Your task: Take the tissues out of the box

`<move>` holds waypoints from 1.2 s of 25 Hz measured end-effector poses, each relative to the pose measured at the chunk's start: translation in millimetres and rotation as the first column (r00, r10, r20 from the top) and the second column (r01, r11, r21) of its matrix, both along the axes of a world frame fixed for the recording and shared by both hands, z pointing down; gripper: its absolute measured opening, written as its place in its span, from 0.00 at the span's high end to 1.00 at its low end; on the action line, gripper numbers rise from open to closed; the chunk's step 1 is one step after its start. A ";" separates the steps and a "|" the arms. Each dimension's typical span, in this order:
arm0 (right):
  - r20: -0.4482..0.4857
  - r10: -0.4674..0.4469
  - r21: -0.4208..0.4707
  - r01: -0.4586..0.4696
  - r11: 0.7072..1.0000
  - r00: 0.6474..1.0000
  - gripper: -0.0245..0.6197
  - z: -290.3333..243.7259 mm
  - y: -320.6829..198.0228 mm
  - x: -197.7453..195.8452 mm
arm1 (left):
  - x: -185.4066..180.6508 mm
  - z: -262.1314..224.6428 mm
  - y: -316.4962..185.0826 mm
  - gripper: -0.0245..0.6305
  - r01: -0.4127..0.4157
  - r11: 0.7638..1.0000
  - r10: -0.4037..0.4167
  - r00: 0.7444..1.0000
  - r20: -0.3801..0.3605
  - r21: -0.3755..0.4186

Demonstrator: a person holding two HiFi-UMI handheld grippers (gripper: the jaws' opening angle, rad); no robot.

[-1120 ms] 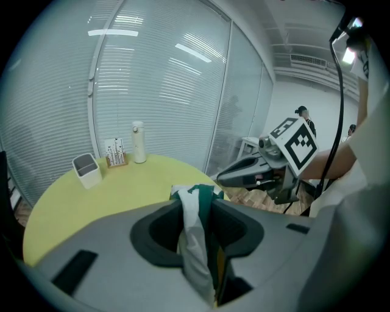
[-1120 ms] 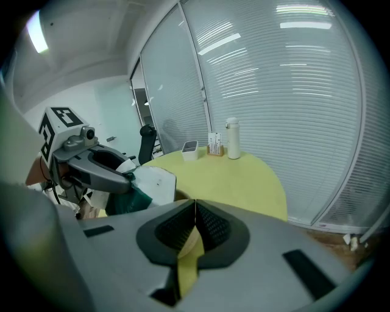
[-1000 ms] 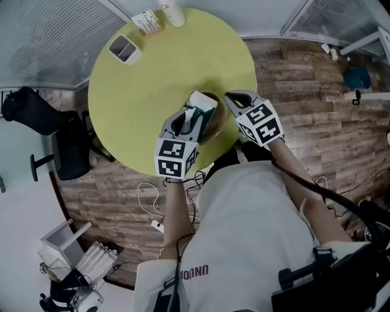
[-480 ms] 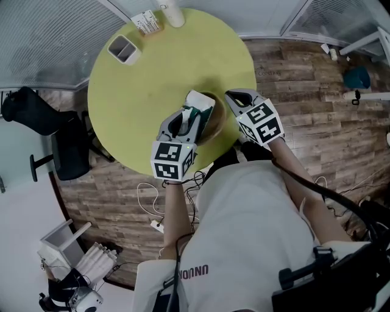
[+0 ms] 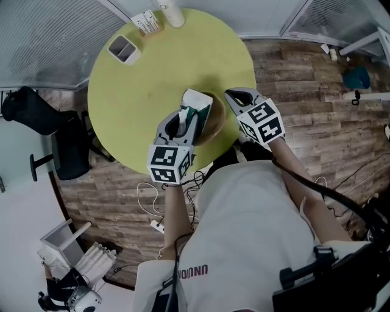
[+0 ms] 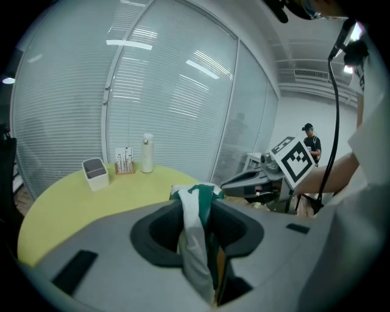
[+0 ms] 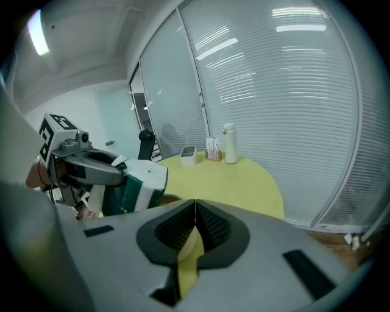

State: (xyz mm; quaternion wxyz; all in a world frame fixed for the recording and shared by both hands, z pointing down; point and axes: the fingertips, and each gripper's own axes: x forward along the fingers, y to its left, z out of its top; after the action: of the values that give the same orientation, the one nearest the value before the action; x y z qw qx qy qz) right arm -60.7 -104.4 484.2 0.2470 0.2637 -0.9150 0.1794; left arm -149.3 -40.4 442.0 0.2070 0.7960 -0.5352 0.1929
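My left gripper (image 5: 191, 113) is shut on a white-and-green tissue pack (image 5: 197, 101) and holds it just above a brown box (image 5: 213, 125) near the table's front edge. In the left gripper view the tissue pack (image 6: 195, 228) fills the gap between the pads of the left gripper (image 6: 196, 204). My right gripper (image 5: 234, 96) sits to the right of the box, jaws shut with nothing between them. The right gripper view shows the right gripper (image 7: 195, 204) closed over the yellow-green table (image 7: 237, 177), with the tissue pack (image 7: 137, 183) at its left.
A grey-white holder (image 5: 124, 49), a small card stand (image 5: 146, 22) and a white bottle (image 5: 172, 12) stand at the round table's far edge (image 5: 103, 91). A black chair (image 5: 52, 134) stands left of the table. Cables (image 5: 152, 195) lie on the wooden floor.
My left gripper has tilted a little and drifted slightly left and back with the tissue pack still in it. The right gripper has stayed still.
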 end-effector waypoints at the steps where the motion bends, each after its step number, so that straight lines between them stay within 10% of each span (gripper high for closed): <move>1: 0.001 0.000 0.002 0.000 1.000 1.000 0.93 -0.8 -0.4 -0.2 | -0.5 -1.0 0.0 0.76 0.003 1.000 -0.003 1.000 -0.004 0.003; 30: 0.055 -0.026 0.056 0.023 0.998 0.998 0.93 -20.3 -1.7 -6.3 | -15.6 -36.4 -1.1 0.76 0.091 0.987 -0.084 0.995 -0.062 0.131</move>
State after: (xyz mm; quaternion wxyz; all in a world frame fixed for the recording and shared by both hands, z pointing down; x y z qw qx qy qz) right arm -67.0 -106.1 464.0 0.2163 0.2540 -0.9294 0.1580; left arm -164.9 -41.6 405.6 0.1765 0.7889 -0.5752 0.1248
